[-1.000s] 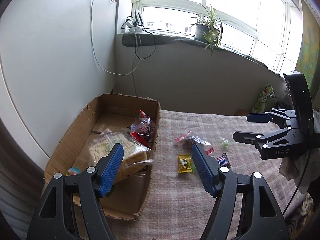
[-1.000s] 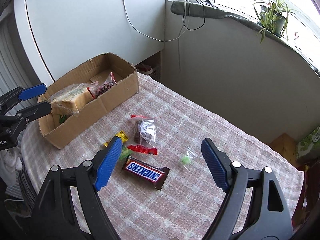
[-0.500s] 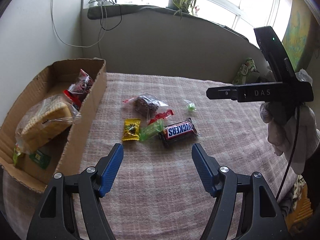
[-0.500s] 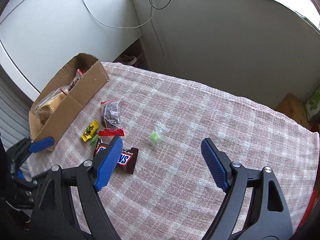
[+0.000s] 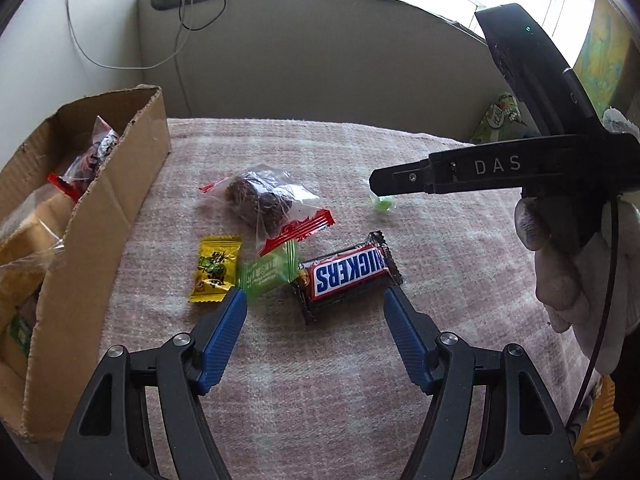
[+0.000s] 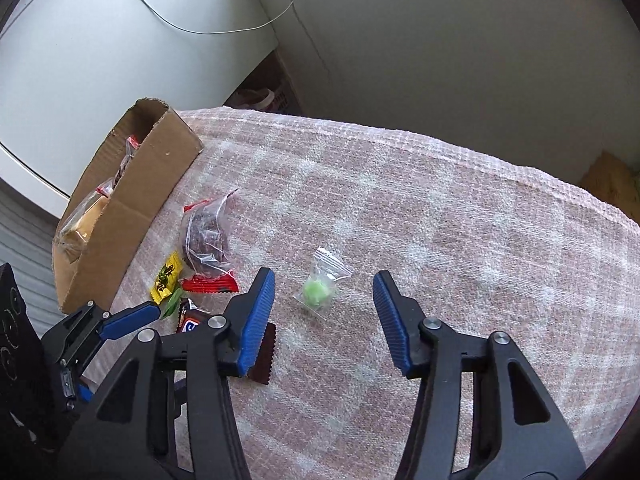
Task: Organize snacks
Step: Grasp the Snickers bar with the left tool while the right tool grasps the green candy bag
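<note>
While the left tool (image 5: 314, 304) hung open above the checked cloth (image 5: 320, 380) on the counter, its blue fingers (image 5: 222, 336) stood either side of the near edge of the Snickers bar (image 5: 346, 274), clear of it and pressing on nothing. That bar lay flat, label upside down in the left wrist view, with a green wrapped sweet (image 5: 268, 272) touching its left end and a yellow sachet (image 5: 216, 270) just beside the sweet. Behind them lay a clear bag with red edges (image 5: 266, 204) holding something dark and lumpy. Further right, partly hidden by the other tool's finger, sat a small clear packet with a green candy (image 5: 382, 203).

Seen from the right wrist, the right tool (image 6: 324, 304) pointed down at that packet (image 6: 320, 290), which lay on the cloth between and just ahead of its fingertips. Its jaws were closing, yet the pads had not met the packet. A gloved hand (image 5: 576, 272) held this tool.

At the left edge of the counter stood an open cardboard box (image 5: 108, 216), well apart from the green candy. Inside it were a wrapped block of pale bread or cake (image 5: 24, 240) and another clear bag with red trim (image 5: 90, 156). A white cable (image 6: 224, 30) hung across the wall behind.
</note>
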`<act>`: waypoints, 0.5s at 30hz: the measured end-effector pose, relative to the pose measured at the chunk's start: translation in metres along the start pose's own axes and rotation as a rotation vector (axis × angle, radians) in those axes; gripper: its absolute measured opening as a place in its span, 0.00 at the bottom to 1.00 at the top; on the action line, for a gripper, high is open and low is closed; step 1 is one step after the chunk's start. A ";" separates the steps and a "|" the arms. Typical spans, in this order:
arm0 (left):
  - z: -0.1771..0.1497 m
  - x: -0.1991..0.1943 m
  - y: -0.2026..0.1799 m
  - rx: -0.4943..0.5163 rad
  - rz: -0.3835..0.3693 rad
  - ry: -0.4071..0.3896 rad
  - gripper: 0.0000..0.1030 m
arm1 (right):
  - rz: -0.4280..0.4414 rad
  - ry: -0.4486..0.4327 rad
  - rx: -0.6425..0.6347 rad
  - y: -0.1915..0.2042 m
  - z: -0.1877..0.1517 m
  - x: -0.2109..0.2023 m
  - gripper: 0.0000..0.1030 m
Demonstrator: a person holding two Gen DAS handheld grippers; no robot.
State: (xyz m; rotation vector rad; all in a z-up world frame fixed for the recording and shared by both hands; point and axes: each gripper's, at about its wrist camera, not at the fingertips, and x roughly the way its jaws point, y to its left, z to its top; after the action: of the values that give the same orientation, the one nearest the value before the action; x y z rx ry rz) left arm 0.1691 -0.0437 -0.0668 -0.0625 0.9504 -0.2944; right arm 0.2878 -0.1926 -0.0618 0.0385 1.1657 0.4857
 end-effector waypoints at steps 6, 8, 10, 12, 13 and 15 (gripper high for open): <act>0.013 0.007 -0.002 0.008 -0.008 -0.010 0.69 | 0.009 0.002 0.003 -0.002 0.000 0.004 0.47; 0.017 0.009 -0.003 0.002 -0.029 -0.006 0.69 | 0.010 0.004 0.004 -0.003 0.001 0.005 0.45; 0.016 0.011 -0.006 0.008 -0.041 0.002 0.69 | 0.005 0.003 0.002 -0.003 0.001 0.006 0.44; 0.018 0.016 -0.010 0.029 -0.038 0.009 0.69 | 0.000 0.004 -0.003 -0.003 0.001 0.006 0.42; 0.017 0.016 -0.011 0.031 -0.043 0.013 0.69 | -0.001 0.005 -0.006 -0.002 0.001 0.006 0.40; 0.016 0.017 -0.013 0.036 -0.048 0.016 0.69 | -0.003 0.007 -0.006 -0.002 0.001 0.007 0.39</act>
State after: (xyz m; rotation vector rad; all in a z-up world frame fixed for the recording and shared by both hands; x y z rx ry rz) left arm 0.1884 -0.0617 -0.0684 -0.0497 0.9603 -0.3564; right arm 0.2920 -0.1913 -0.0681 0.0297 1.1706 0.4875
